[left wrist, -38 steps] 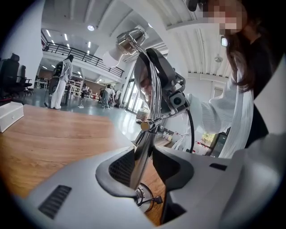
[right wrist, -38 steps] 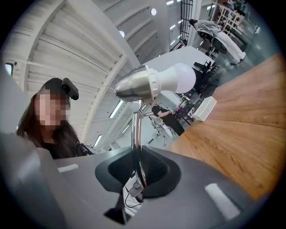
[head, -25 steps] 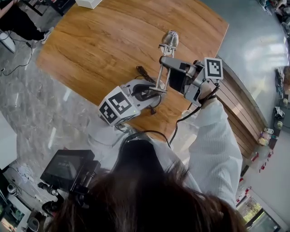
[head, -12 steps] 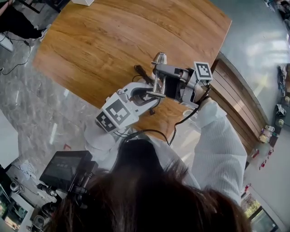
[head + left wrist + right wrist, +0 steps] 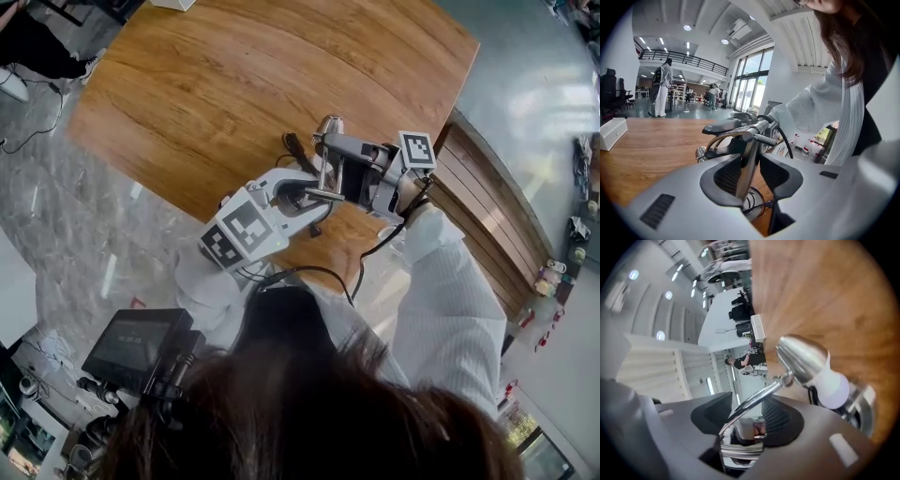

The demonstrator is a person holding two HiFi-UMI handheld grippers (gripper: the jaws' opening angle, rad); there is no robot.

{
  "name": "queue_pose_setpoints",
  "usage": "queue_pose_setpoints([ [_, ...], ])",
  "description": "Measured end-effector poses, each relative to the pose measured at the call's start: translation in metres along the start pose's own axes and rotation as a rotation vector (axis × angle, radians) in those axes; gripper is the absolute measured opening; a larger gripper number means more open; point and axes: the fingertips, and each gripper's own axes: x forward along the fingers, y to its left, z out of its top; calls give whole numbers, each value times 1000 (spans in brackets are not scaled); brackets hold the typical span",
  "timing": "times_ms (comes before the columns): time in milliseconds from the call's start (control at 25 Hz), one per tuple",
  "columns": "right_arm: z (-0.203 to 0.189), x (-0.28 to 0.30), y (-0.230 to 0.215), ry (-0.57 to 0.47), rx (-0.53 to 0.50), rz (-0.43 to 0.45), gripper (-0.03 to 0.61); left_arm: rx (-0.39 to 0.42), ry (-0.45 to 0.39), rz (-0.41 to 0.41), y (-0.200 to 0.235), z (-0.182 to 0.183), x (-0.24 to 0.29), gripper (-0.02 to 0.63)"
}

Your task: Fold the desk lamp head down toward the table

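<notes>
A chrome desk lamp stands near the front edge of the wooden table (image 5: 234, 75). My left gripper (image 5: 314, 187) (image 5: 745, 180) is shut on its upright pole (image 5: 749, 164), just above the round base. The lamp head (image 5: 329, 125) (image 5: 801, 359), with a white bulb (image 5: 833, 389), is folded down low over the table. The thin lamp arm (image 5: 759, 397) runs between the jaws of my right gripper (image 5: 330, 147) (image 5: 745, 423). Those jaws are opening, and the pads stand clear of the arm.
The lamp's black cord (image 5: 298, 150) trails on the table behind it. A white box (image 5: 611, 132) sits at the table's far side. A wooden bench (image 5: 497, 225) runs along the right, and a screen on a stand (image 5: 141, 342) is at the lower left. People stand far off (image 5: 661, 89).
The right gripper has come down with the lamp arm, bringing the lamp head lower toward the table, and its jaws have opened off the arm. The left gripper has held its place on the pole.
</notes>
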Motion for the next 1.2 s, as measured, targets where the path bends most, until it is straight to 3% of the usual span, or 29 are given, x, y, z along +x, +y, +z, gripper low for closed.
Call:
queue_pose_setpoints([
  [80,3,0,-1,7,-86,-48,204,-24,-18,-9,1,0,-1,124],
  [320,0,-18,1,-39,-53,-79,195,-90,17,3,0,-19,-13,124],
  [480,-3,-39,17,-97,-178,-111,187,-188,-94,41,8,-14,-36,124],
  [600,-13,-43,44,-122,-369,-158,181,-204,-145,103,18,1,-56,124],
  [760,-40,-33,92,-126,-775,-306,145,-212,-180,217,33,21,-88,123],
  [880,-56,-30,118,-202,-1039,-427,28,-215,-263,282,36,50,-110,85],
  [1040,-78,-23,143,-284,-1220,-467,2,-169,-366,322,26,98,-118,5],
  [1200,-89,-20,163,-394,-1421,-569,2,-112,-386,356,13,123,-113,3],
])
